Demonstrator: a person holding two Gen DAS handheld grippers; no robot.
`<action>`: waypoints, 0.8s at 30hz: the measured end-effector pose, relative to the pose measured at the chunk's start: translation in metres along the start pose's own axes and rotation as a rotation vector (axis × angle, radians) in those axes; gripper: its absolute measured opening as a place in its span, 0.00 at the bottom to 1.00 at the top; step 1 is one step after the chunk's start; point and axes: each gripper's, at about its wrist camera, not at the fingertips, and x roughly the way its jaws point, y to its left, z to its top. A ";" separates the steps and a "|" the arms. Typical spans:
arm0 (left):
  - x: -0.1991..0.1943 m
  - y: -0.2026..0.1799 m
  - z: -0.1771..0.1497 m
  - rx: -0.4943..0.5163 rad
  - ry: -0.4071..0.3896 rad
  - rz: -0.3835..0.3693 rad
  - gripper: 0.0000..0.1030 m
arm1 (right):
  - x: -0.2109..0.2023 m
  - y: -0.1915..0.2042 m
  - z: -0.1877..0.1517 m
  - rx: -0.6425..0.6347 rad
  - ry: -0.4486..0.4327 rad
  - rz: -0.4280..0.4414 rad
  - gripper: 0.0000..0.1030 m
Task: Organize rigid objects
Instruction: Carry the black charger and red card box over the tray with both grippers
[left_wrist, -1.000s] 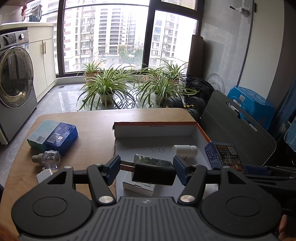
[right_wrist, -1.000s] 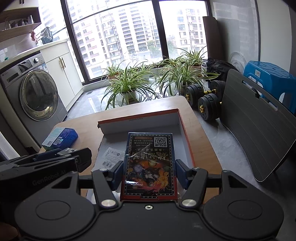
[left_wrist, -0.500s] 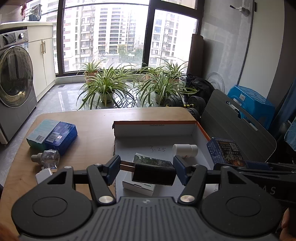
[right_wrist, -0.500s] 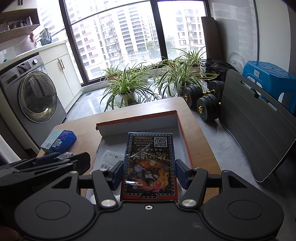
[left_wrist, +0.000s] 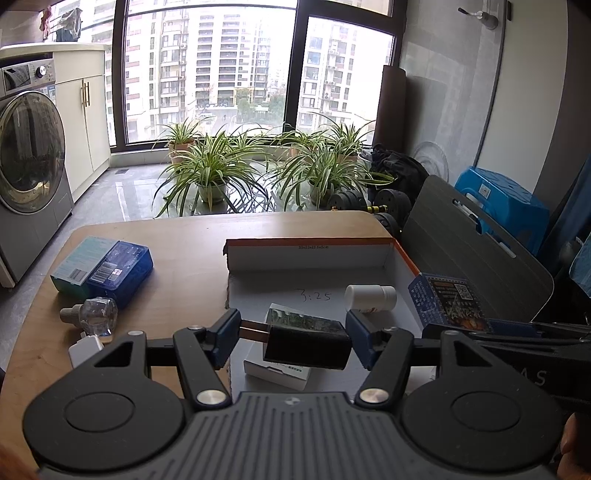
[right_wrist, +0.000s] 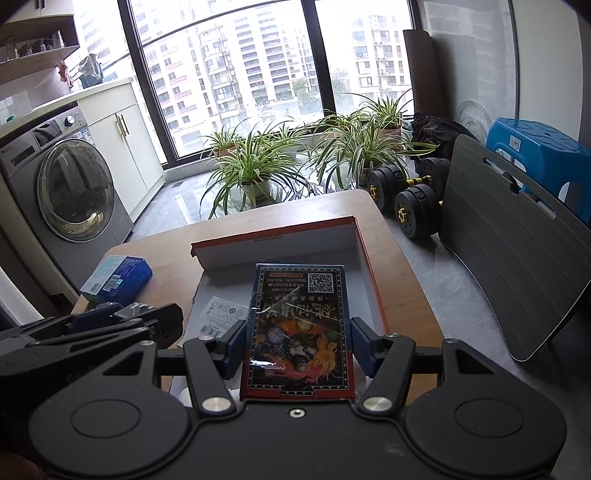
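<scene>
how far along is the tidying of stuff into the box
About midway. Done: a white bottle and a white carton already lie in the cardboard box. In hand: the left tongs grip a black plug over the box, and the right tongs grip a card pack above it. Left: the blue box, teal box and clear bottle wait on the table.

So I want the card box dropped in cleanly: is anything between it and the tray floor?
Nothing visible blocks it. The right gripper holds the card box above the tray; the white bottle and white carton lie left of it.
</scene>
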 end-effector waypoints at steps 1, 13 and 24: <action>0.000 0.000 0.000 0.001 0.000 0.000 0.62 | 0.000 0.000 0.000 0.000 0.000 0.000 0.69; 0.003 0.001 -0.002 0.003 0.004 -0.001 0.62 | 0.004 0.000 0.000 0.002 0.005 -0.001 0.69; 0.012 0.003 -0.004 0.008 0.012 -0.001 0.62 | 0.021 -0.003 0.009 -0.015 0.026 0.002 0.69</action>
